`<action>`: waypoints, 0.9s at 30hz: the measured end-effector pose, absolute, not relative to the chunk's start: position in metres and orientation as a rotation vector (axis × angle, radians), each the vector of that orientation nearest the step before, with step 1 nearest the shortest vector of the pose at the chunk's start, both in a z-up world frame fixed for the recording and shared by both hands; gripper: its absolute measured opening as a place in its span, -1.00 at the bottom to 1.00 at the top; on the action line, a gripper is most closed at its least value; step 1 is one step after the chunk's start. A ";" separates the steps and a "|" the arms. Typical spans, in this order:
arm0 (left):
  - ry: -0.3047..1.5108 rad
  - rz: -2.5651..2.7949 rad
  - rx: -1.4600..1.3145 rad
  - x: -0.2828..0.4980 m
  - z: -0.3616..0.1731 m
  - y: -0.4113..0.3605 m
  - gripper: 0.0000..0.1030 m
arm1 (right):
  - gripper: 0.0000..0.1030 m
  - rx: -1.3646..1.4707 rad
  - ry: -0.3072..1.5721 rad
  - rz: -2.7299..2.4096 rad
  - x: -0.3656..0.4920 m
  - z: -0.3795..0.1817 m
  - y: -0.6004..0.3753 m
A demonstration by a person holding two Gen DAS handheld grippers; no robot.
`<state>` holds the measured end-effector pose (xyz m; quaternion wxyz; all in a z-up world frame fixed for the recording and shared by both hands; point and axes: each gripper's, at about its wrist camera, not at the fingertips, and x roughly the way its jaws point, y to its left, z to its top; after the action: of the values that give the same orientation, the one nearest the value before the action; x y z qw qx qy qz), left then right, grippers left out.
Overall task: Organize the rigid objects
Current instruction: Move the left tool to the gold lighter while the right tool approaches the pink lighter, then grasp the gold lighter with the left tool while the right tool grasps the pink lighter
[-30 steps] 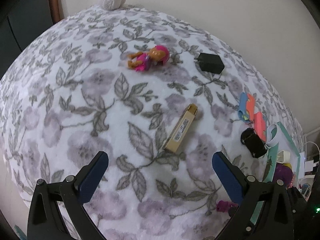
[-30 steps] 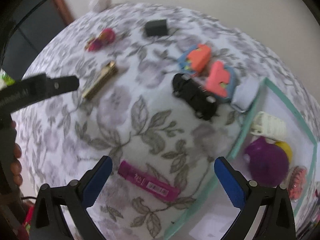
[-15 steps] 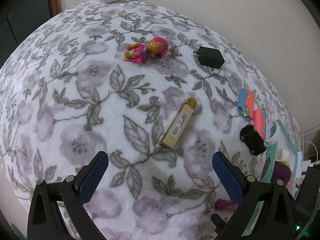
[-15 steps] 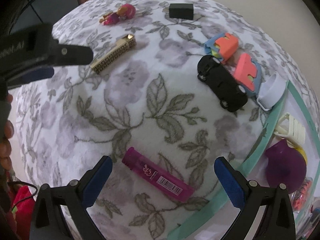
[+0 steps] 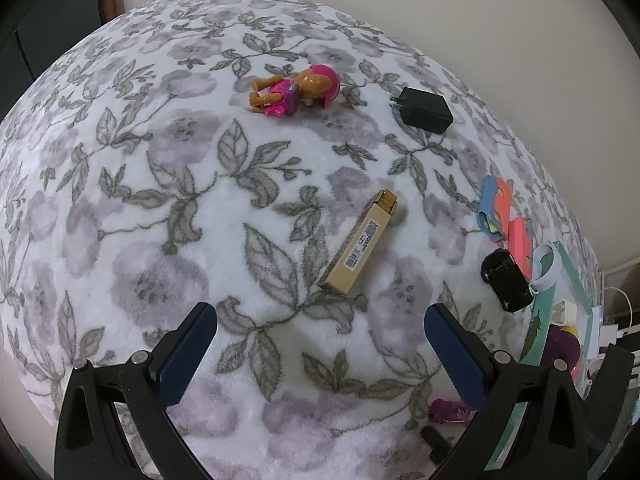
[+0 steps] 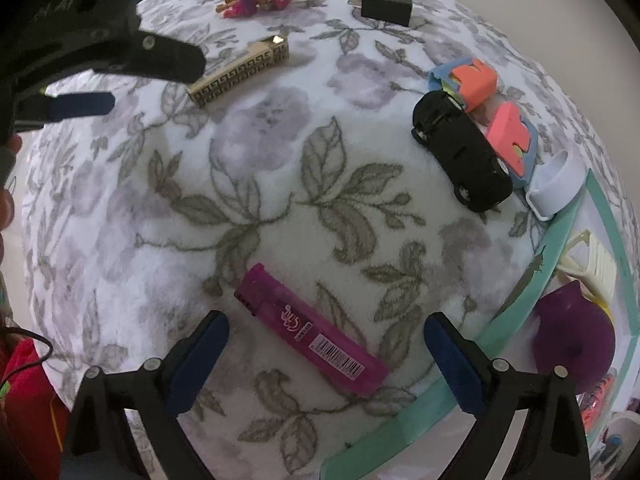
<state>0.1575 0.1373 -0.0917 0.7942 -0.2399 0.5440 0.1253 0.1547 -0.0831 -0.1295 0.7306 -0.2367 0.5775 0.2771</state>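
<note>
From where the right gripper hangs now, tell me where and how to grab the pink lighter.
Grip the pink lighter at mid-body, across its narrow width, coming straight down. It lies flat and diagonal between the open right gripper fingers, so roll the wrist until they face its long sides.

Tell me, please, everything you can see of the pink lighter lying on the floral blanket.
The pink lighter is a slim, translucent magenta plastic stick with dark script and a white barcode label along its side. It lies flat and slanted on the floral blanket, its darker head toward the upper left, its foot near the teal tray. It sits between the open right gripper pads, which do not touch it.
</note>
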 end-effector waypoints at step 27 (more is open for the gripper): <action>1.114 0.221 -0.317 0.192 -0.120 0.117 0.49 | -0.45 -0.385 1.286 0.550 0.165 -0.111 -0.096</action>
<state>0.1923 0.1171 -0.1196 0.8311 -0.1496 0.5254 0.1042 0.1648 -0.0955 -0.1111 0.7484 -0.1761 0.5880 0.2513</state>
